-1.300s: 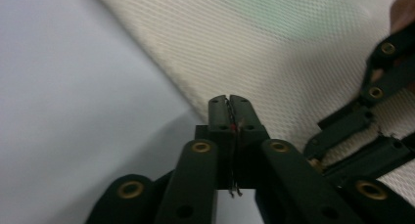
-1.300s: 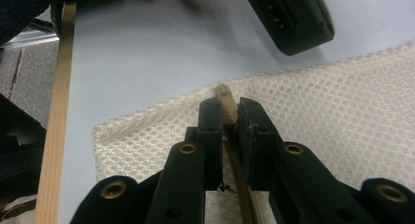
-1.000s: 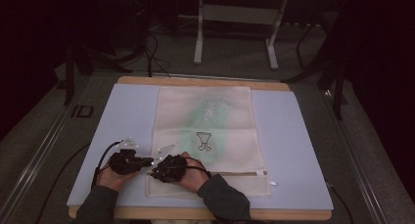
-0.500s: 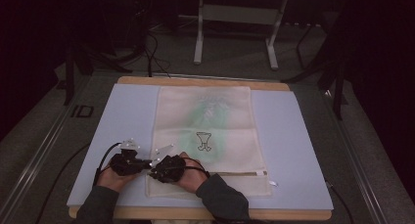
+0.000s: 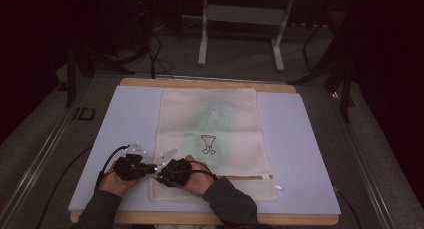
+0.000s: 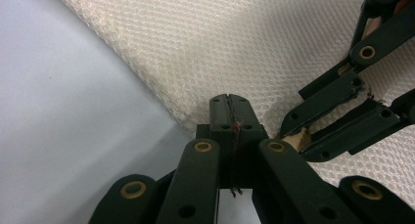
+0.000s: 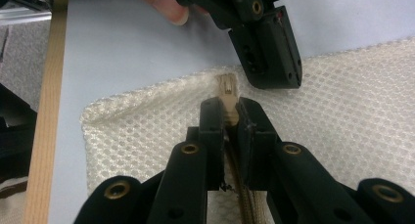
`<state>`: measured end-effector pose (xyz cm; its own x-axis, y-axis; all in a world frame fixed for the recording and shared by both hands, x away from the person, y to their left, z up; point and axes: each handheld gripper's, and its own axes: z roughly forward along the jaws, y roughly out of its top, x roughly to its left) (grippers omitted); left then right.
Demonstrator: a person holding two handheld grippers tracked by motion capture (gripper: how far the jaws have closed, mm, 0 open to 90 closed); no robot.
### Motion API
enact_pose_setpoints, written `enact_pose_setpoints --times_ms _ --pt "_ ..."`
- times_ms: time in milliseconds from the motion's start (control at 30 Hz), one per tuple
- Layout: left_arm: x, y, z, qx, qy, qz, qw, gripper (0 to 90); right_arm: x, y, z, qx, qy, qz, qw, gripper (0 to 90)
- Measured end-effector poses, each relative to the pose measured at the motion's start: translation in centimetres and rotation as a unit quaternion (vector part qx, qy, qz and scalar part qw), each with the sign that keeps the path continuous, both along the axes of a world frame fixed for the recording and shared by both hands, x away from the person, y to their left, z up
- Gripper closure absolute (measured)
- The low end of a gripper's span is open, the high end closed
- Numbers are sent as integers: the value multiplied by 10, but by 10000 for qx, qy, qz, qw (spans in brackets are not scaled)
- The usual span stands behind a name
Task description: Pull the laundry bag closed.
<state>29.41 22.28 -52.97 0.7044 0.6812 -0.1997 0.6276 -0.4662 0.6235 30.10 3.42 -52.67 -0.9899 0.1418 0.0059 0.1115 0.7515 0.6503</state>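
Observation:
A cream mesh bag point(image 5: 215, 134) with a small printed figure lies flat on the pale blue mat point(image 5: 295, 139). Its zip point(image 5: 245, 177) runs along the near end. Both grippers meet at the bag's near left corner. My left gripper point(image 5: 151, 169) point(image 6: 228, 104) is shut, pinching the mesh edge point(image 6: 195, 87) there. My right gripper point(image 5: 159, 177) point(image 7: 227, 109) grips the beige zip pull point(image 7: 227, 86); its jaws have just been closing on it. The zip tape point(image 7: 247, 204) runs back between those jaws. The left gripper's tip point(image 7: 269, 62) sits just beyond the pull.
The mat rests on a wooden table point(image 5: 200, 82) with its edge strip point(image 7: 41, 136) close to the bag's corner. Cables point(image 5: 107, 164) trail from the grippers on the left. A metal stand point(image 5: 240, 14) and dark floor lie beyond the table.

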Motion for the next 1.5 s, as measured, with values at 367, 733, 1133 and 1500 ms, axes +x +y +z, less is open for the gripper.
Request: enact_pose_setpoints --times_ms 367,733,1133,1500 --pt "0 1 0 -11 0 -20 10000 900 -1 -6 2 -130 -79 -3 9999 821" --pt "0 1 0 -25 3 -18 10000 900 -4 -15 5 -247 -148 3 9996 821" --pt "0 1 -1 -33 -10 -16 10000 900 -4 -29 7 -344 -171 -9 9993 820" --pt "0 1 -1 -45 -7 -17 10000 900 -5 -41 9 -468 -201 -21 9987 820"
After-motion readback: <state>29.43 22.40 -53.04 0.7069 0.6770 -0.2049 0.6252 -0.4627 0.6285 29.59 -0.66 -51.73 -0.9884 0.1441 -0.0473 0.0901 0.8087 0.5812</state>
